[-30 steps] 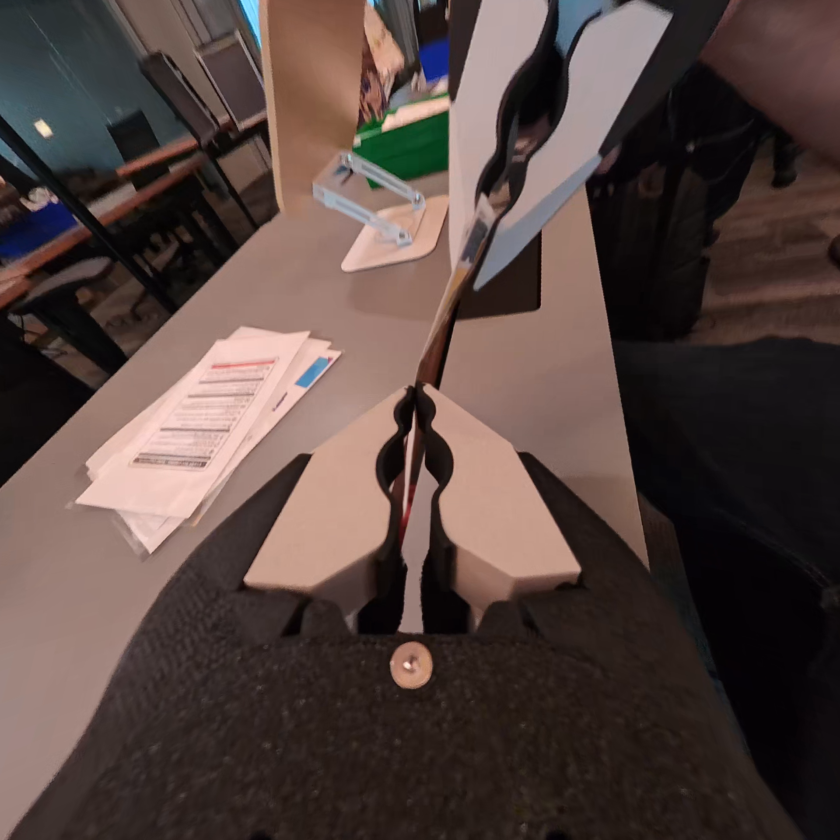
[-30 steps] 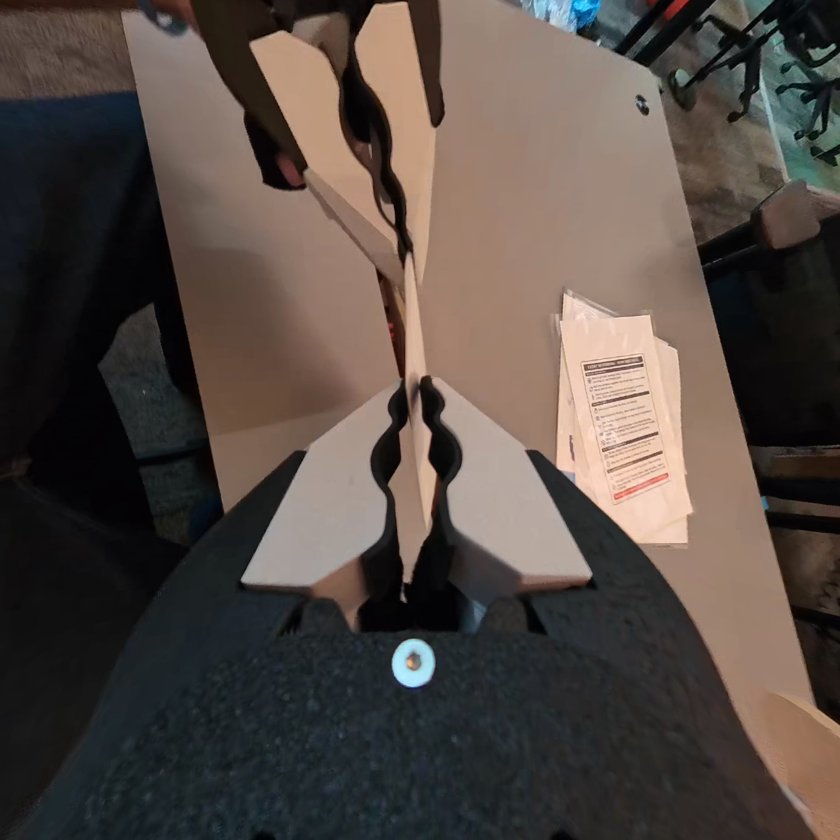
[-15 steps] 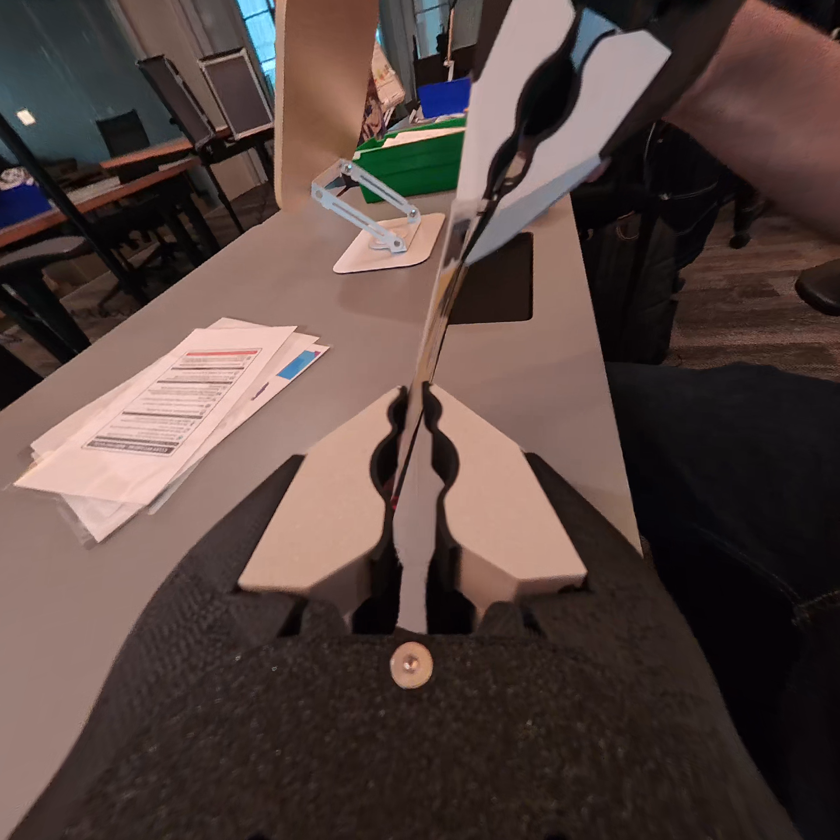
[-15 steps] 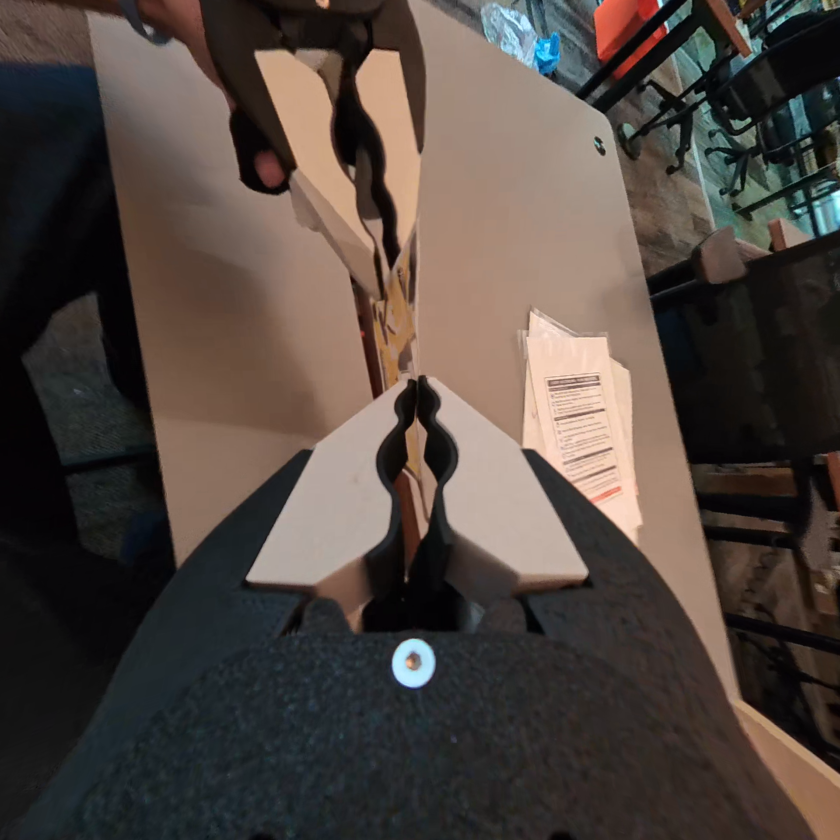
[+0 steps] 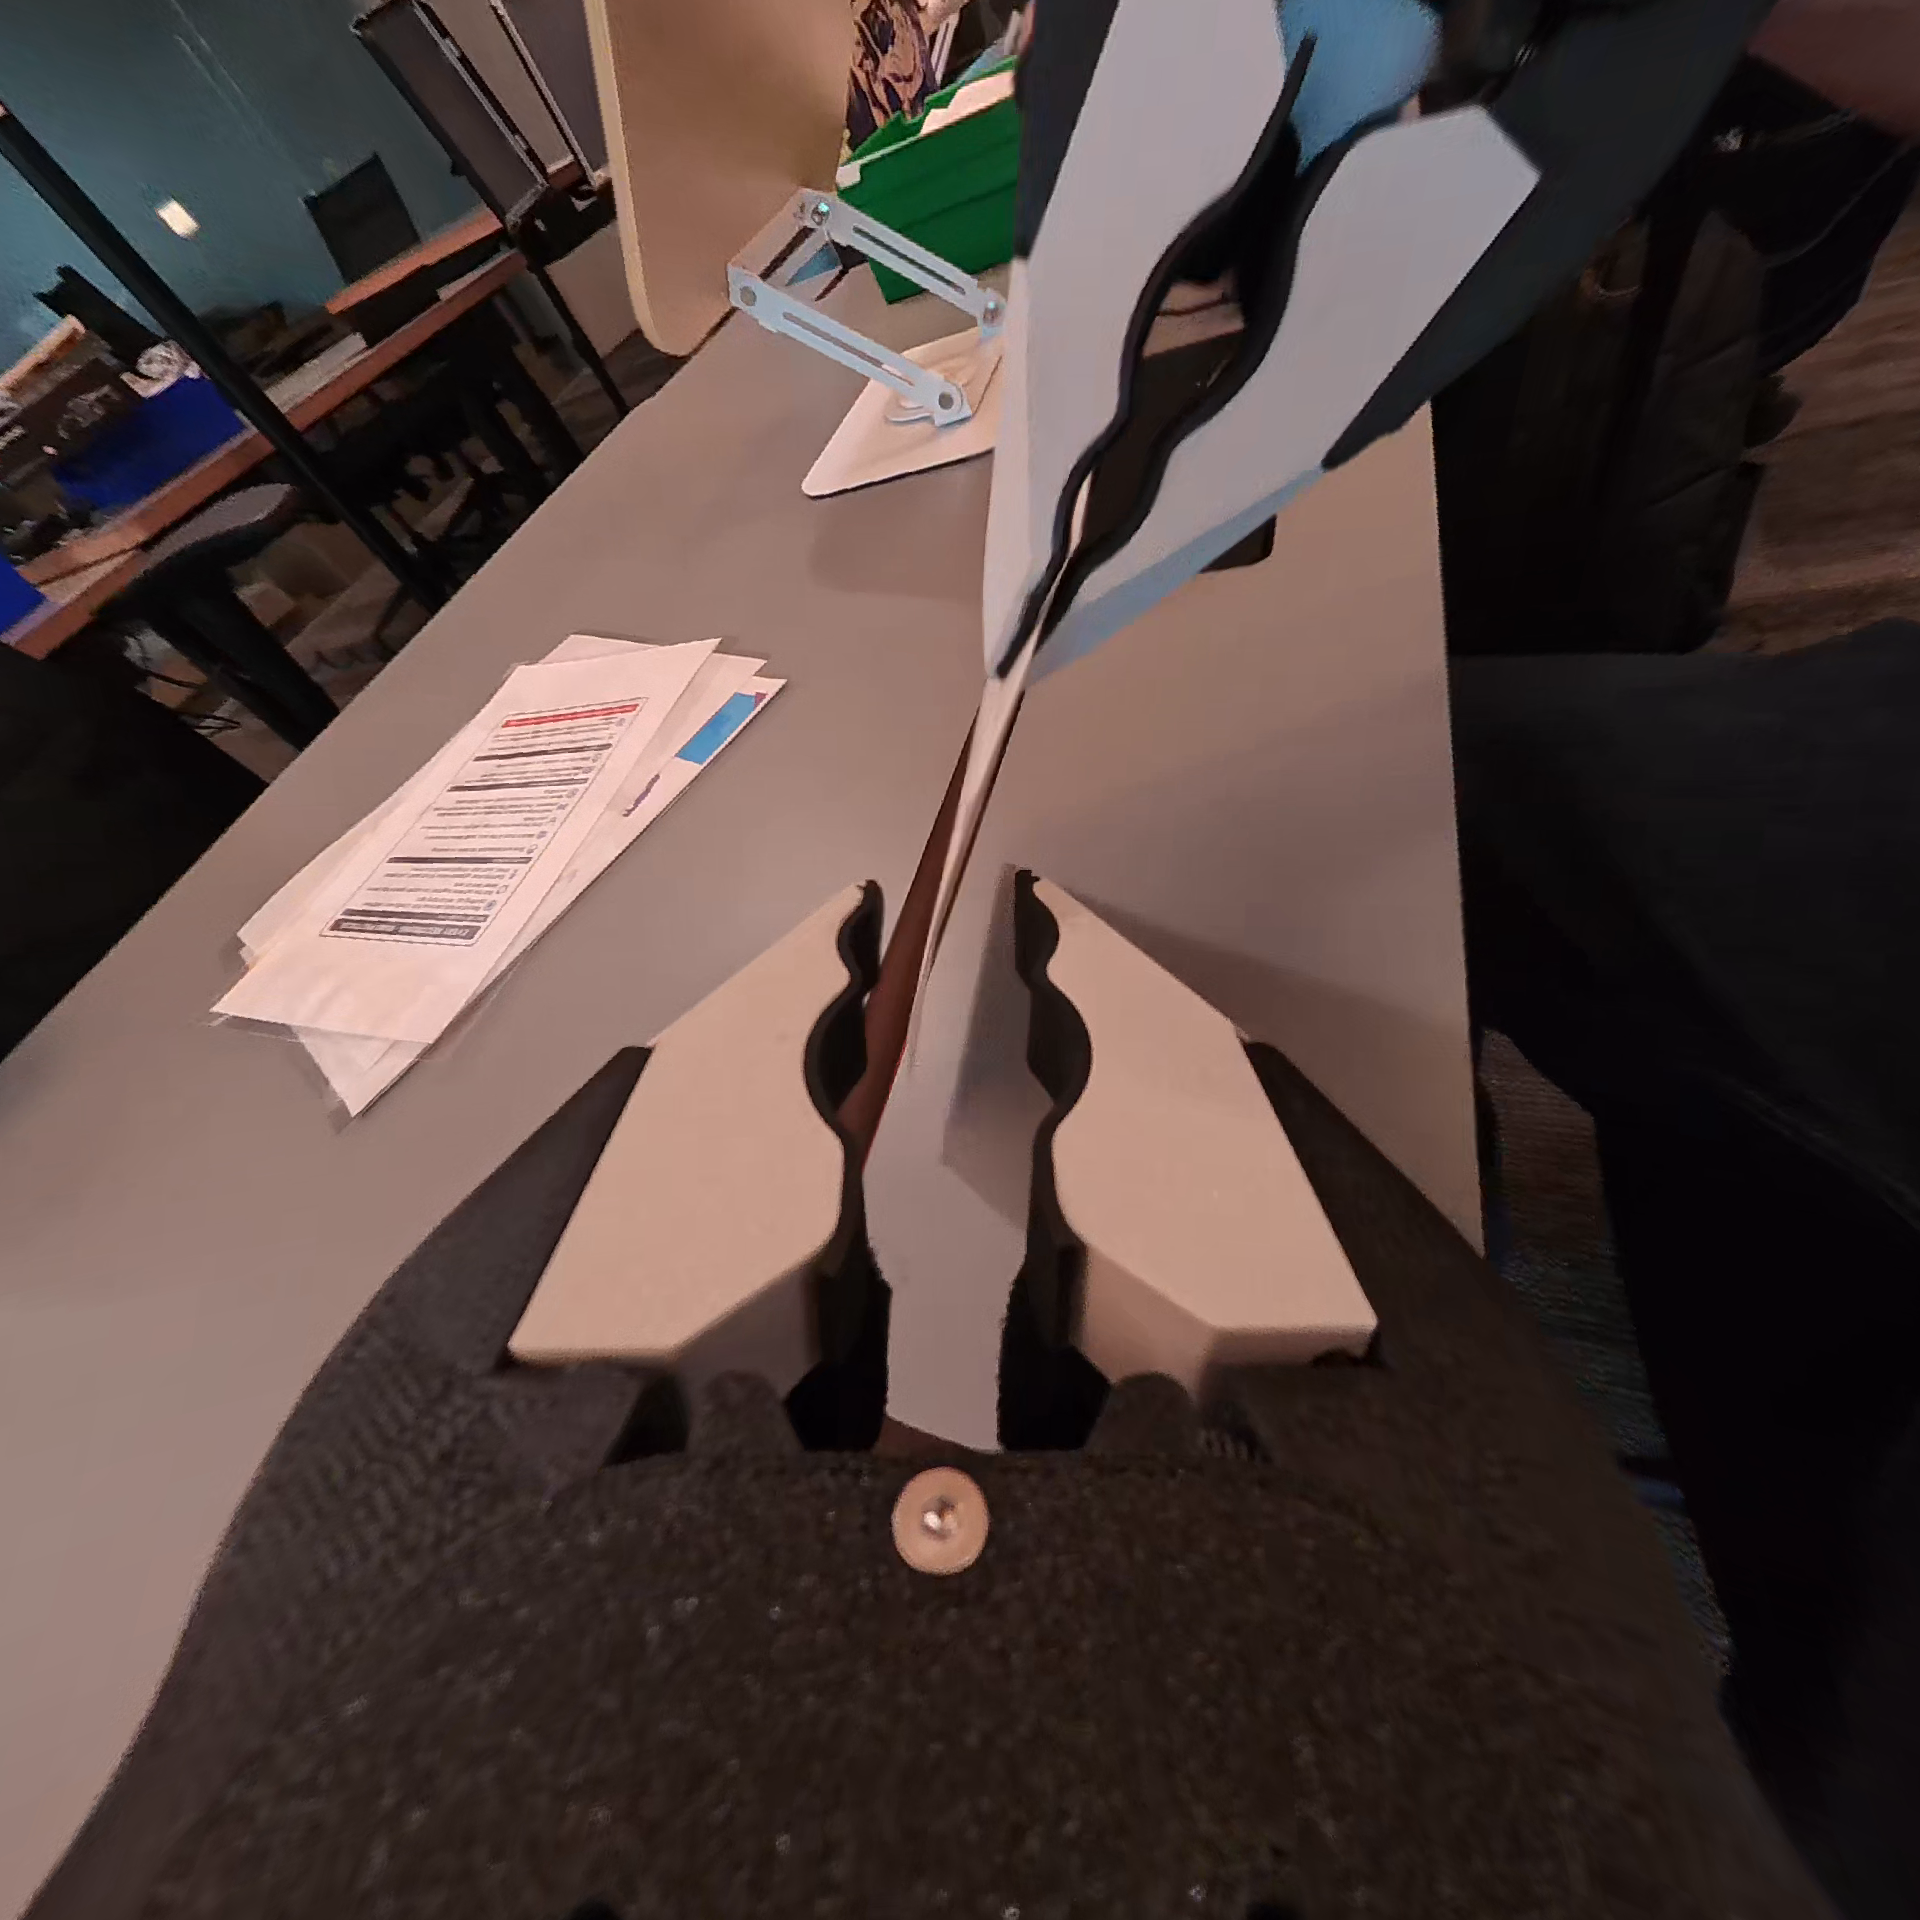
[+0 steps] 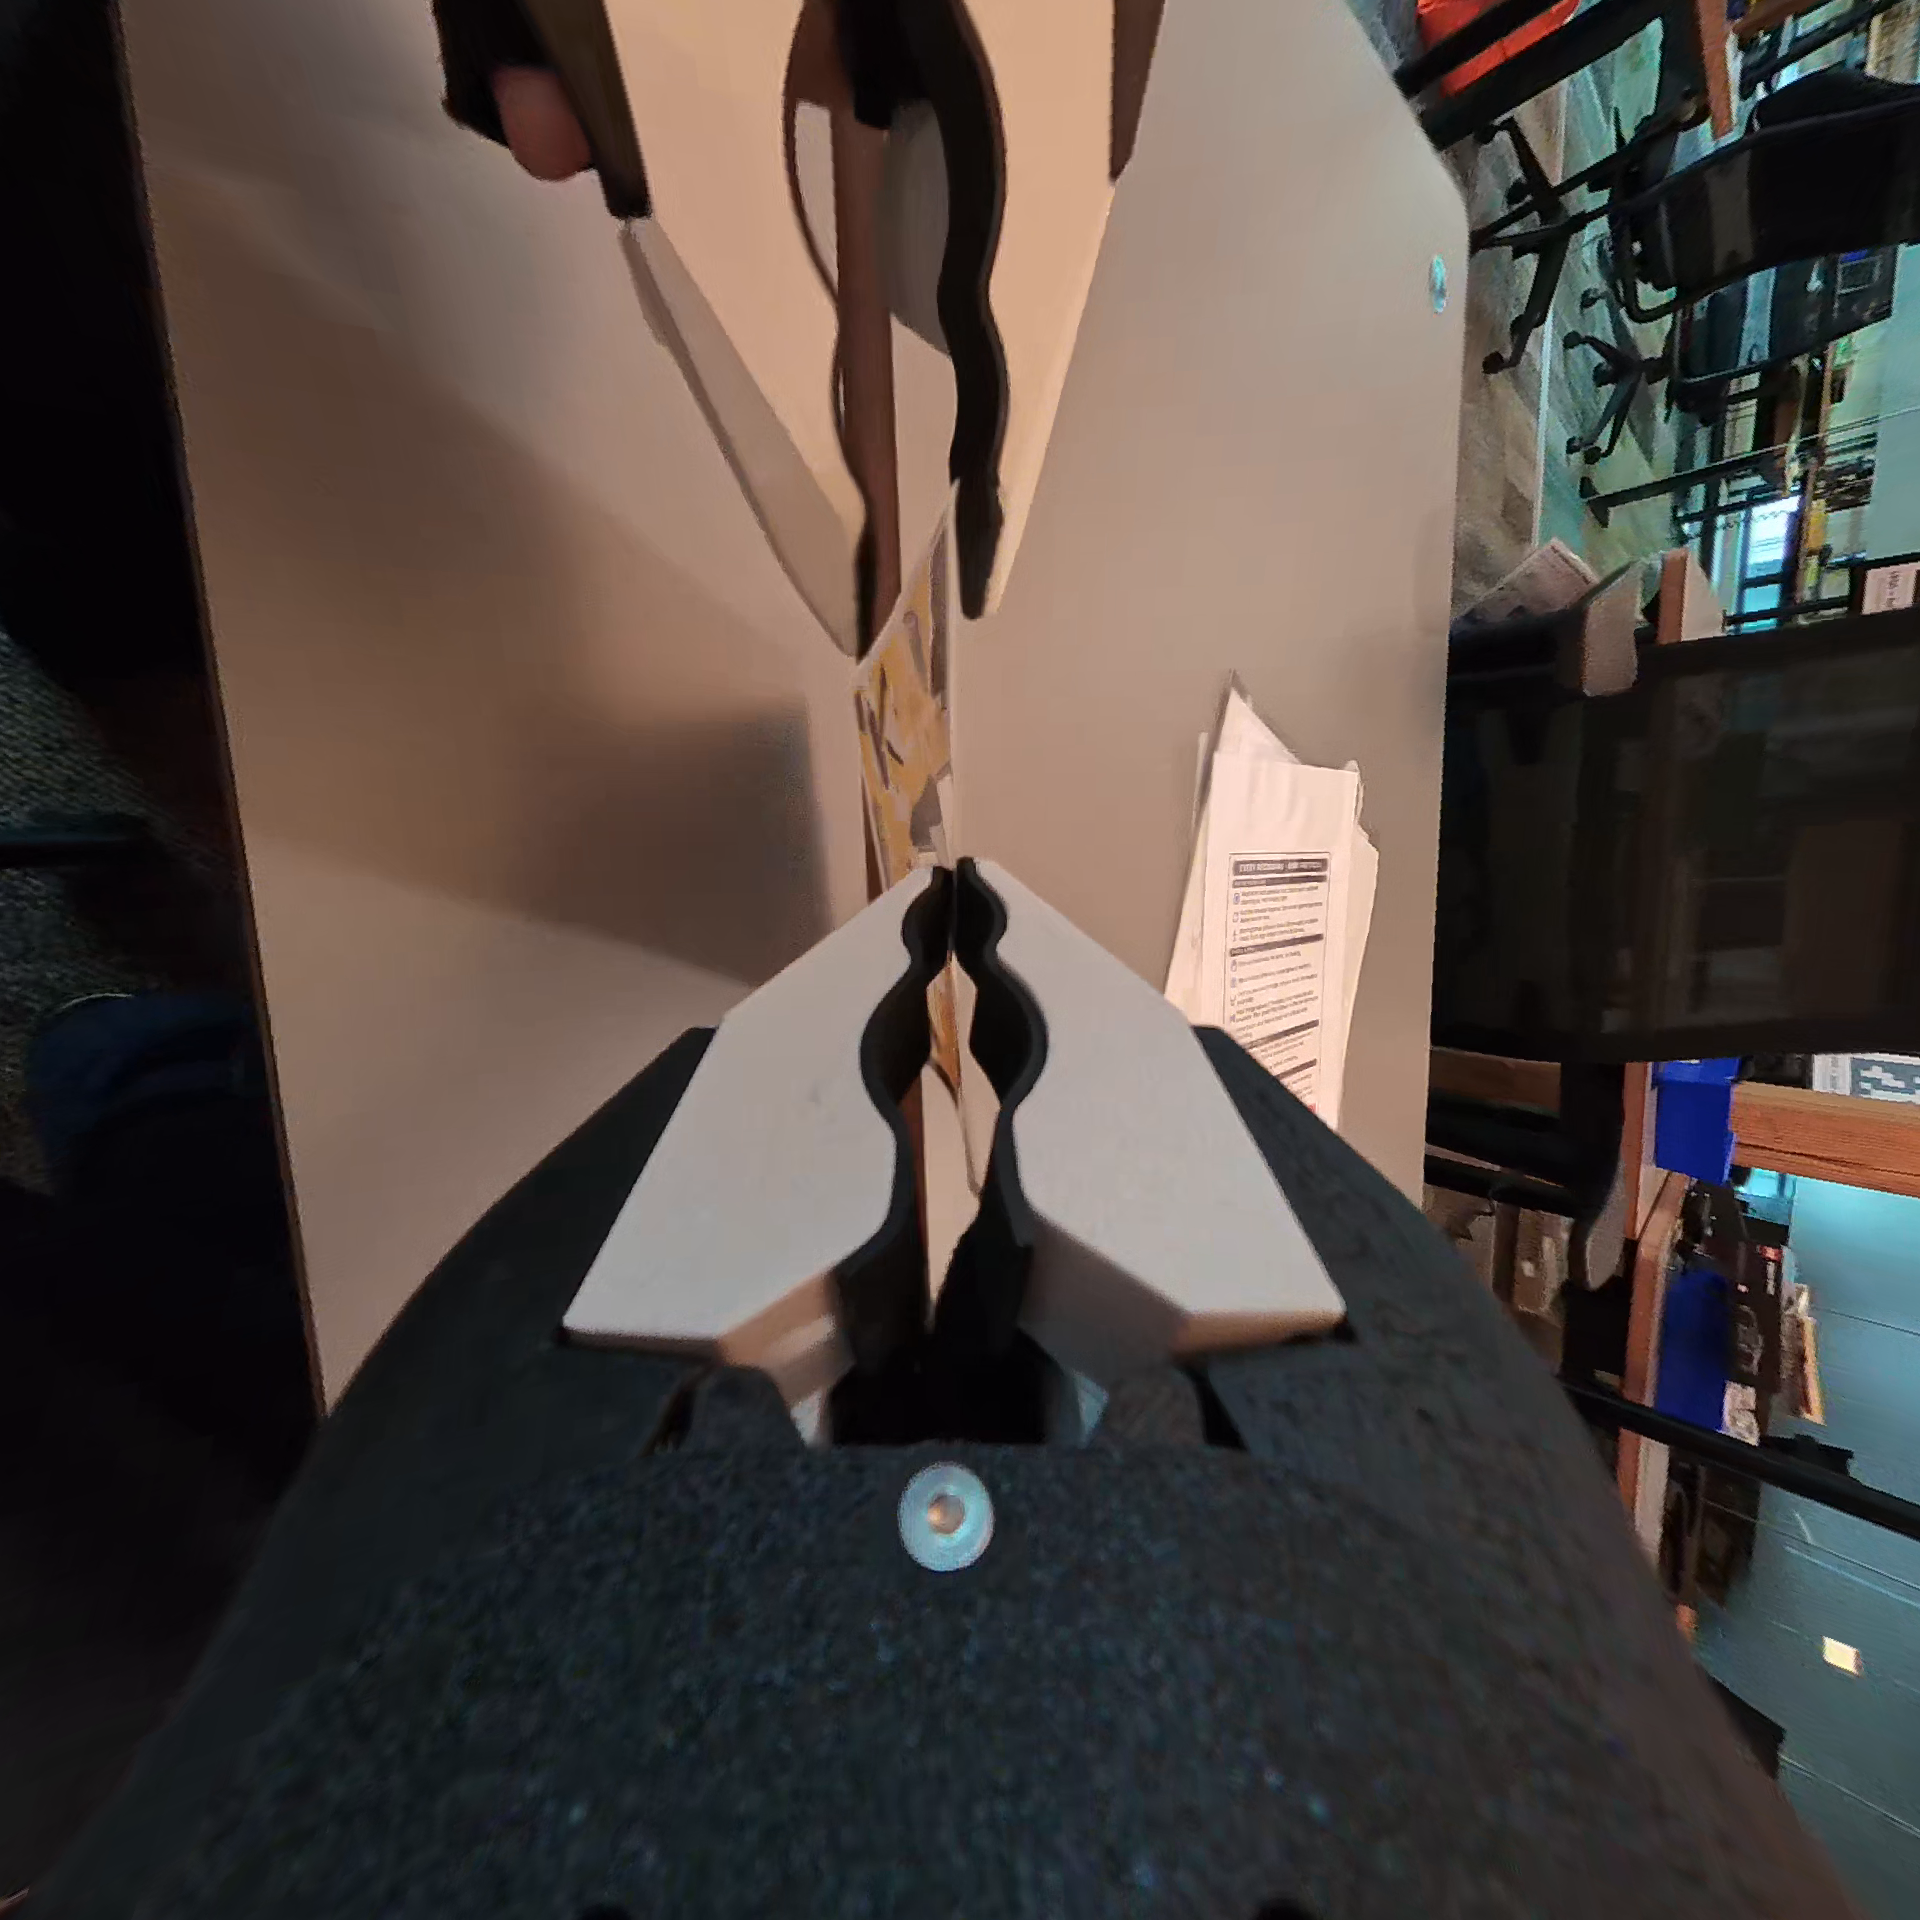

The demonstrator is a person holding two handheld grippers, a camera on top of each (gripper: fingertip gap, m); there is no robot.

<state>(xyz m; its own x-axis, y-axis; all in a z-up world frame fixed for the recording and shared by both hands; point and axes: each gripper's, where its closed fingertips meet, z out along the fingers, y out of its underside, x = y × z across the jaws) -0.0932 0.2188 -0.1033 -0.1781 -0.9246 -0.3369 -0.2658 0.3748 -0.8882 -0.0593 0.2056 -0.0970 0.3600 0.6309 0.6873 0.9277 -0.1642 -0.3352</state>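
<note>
A thin printed card [image 5: 971, 769] hangs edge-on above the grey table [image 5: 644, 582]. Its yellow patterned face shows in the right wrist view [image 6: 906, 748]. My right gripper [image 6: 954, 875] is shut on one end of the card; it shows in the left wrist view [image 5: 1023, 649] at the upper right. My left gripper [image 5: 943, 896] is open, its jaws apart with the card's other end running between them, close to the left finger [image 5: 748, 1122]. It shows from the front in the right wrist view [image 6: 920, 613], with a hand behind it.
A stack of white printed sheets [image 5: 488, 862] in a clear sleeve lies on the table, also in the right wrist view [image 6: 1278, 914]. A white stand with a metal arm [image 5: 894, 416], a beige panel [image 5: 707, 156] and a green bin [image 5: 935, 156] stand at the far end. A person's dark-clothed leg [image 5: 1683, 935] is by the right edge. Across from one pair of fingers to the other is roughly 5 centimeters.
My left gripper has opened; it was shut on the card in both earlier frames. My right gripper stays shut on the card.
</note>
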